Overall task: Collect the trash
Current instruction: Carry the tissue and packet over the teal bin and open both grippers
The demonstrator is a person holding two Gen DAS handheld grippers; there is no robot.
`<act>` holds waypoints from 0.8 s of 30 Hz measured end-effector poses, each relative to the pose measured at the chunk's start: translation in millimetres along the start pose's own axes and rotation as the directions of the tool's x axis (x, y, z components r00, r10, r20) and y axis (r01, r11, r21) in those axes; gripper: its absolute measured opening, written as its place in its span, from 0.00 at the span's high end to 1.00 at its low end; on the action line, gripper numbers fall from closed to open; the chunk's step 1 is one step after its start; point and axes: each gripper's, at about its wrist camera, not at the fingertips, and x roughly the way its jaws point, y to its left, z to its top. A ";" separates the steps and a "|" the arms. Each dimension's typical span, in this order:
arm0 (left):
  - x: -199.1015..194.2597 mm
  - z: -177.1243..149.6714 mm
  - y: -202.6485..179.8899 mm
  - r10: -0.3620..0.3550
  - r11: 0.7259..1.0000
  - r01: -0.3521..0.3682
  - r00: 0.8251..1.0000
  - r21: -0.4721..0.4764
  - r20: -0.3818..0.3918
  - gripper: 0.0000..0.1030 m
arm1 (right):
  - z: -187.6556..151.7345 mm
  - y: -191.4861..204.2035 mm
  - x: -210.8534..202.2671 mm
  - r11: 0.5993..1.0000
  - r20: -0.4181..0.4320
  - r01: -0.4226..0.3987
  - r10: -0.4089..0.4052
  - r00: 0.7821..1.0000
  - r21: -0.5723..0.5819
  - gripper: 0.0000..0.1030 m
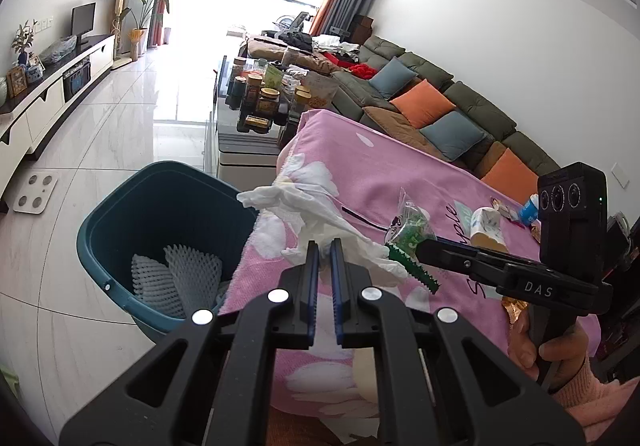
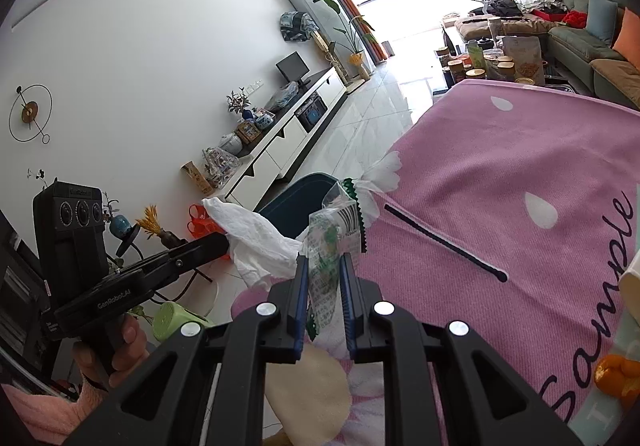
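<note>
The left tool [image 1: 325, 246] is gripping a crumpled white tissue [image 1: 316, 213], its blue pads nearly together on the paper. The tissue is hanging past the edge of the pink cloth [image 1: 400, 165] covering the tabletop, just beside the teal bin [image 1: 120, 213] standing on the floor. Two pieces of white foam netting [image 1: 176, 278] are lying inside the bin.

The right tool [image 2: 324, 258] is pinching a clear green-printed wrapper [image 2: 332, 230], which is sticking up between its pads above the cloth edge, close to the tissue. A black stick [image 2: 444, 242] is lying on the cloth beside it. Farther along the cloth, a paper cup [image 1: 486, 228] and other small scraps are lying well apart from the bin.
</note>
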 end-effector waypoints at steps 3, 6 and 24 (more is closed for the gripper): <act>-4.2 2.1 7.8 0.021 1.000 -0.021 1.000 -0.016 0.010 0.94 | 5.9 2.7 7.2 1.000 -0.008 -0.010 0.010 1.000 -0.009 0.86; -7.3 3.3 17.7 0.042 0.999 -0.041 0.999 -0.034 0.021 0.94 | 11.4 8.5 17.7 1.000 -0.024 -0.016 0.015 1.000 -0.019 0.86; -6.3 5.8 67.6 0.166 0.981 -0.164 0.986 -0.105 0.013 0.94 | 38.5 45.1 76.6 0.996 -0.105 -0.020 0.011 0.994 -0.088 0.86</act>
